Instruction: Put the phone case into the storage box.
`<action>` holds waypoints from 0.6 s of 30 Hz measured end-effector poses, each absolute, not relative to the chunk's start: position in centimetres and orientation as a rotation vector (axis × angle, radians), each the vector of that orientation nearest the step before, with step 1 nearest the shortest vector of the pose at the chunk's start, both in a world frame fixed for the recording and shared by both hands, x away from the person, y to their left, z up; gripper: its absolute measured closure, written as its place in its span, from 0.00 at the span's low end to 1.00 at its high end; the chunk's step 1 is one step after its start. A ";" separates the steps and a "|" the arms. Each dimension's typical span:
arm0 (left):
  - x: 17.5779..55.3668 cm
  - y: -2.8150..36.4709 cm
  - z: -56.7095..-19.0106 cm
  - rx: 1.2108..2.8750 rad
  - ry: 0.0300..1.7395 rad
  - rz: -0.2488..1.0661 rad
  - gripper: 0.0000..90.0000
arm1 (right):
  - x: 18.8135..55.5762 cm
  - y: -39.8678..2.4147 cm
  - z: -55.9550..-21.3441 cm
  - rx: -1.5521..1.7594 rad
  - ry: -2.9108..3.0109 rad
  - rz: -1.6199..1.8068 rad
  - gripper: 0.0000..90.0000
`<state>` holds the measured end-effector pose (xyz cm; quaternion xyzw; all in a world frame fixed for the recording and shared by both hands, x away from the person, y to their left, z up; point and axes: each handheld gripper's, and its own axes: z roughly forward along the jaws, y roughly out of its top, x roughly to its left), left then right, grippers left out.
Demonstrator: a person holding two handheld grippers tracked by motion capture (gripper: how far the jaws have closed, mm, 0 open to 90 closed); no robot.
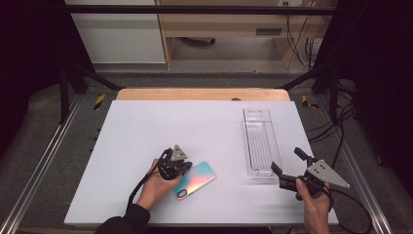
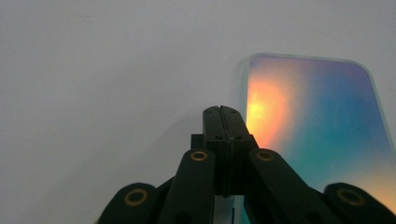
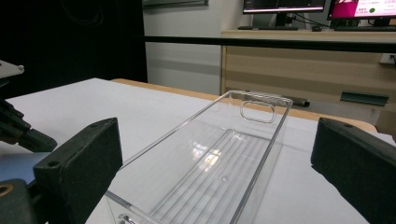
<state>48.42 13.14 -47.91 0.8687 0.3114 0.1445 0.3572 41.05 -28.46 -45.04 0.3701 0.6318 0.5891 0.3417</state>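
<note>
Here the left claw [image 1: 187,165] sits low over the table [image 1: 146,131], near the middle of its near edge, with its two black jaws pressed flat together and nothing between them. In the left gripper view the closed tips [image 2: 223,116] rest right at the long edge of the phone case [image 2: 317,135], touching it or very nearly so (the frames do not settle which). The case lies flat on the white surface, iridescent, running from orange to teal, with its camera cutout toward the near edge of the table [image 1: 182,193]. In the high view the phone case [image 1: 197,178] lies slantwise, just to the right of the left hand [image 1: 155,187], whose dark sleeve comes in from the bottom.

The right claw [image 1: 288,163] is held near the table's near right corner, its jaws spread wide and holding nothing. It points at the near short end of the clear plastic tray [image 1: 259,144], which lies lengthwise along the right side of the table, reaching back toward the far edge. In the right gripper view the clear plastic tray [image 3: 219,158] sits between the two open jaws but apart from both; its ribbed floor and the slot in its far wall are plain to see. The right hand [image 1: 315,202] grips the tool from below.
</note>
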 end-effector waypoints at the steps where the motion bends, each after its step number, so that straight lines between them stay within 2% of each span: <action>1: 48.3 13.0 -47.9 2.241 0.801 0.367 1.00 | 41.0 -28.5 -45.0 0.963 1.643 1.532 0.02; 16: 47.0 12.7 -48.1 2.222 0.800 0.356 1.00 | 41.0 -28.5 -45.0 0.965 1.645 1.528 0.02; 18: 46.9 12.8 -47.9 2.213 0.781 0.391 0.99 | 41.0 -28.5 -45.0 0.964 1.646 1.529 0.02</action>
